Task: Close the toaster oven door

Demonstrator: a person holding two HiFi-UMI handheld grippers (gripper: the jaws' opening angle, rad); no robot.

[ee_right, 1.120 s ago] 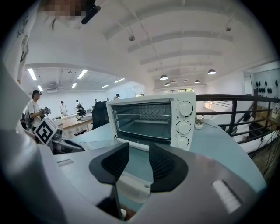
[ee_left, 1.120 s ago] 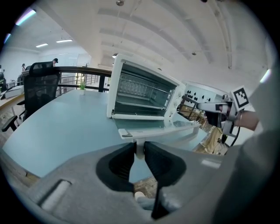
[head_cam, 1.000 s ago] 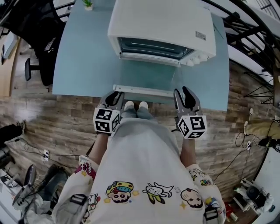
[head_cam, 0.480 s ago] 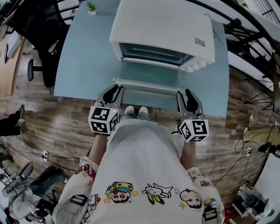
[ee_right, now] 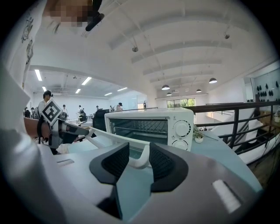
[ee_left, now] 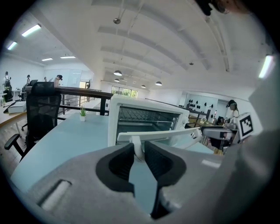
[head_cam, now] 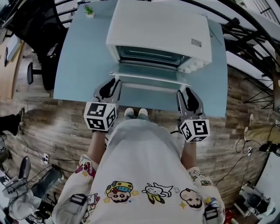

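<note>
A white toaster oven stands on a light blue table, its glass door partway up. The door's white handle bar runs across in front of the oven mouth. My left gripper is shut on the bar's left end, where the handle post sits between the dark pads. My right gripper is shut on the right end, and the curved handle end is pinched between its pads. The oven's knobs show beside the open cavity.
A small potted plant stands at the table's far left corner. A black office chair is left of the table. A dark railing runs behind on the right. The table's front edge is close to the person's feet.
The door handle has risen from near the table's front edge toward the oven mouth. Both grippers went with it, the left one farther than the right.
</note>
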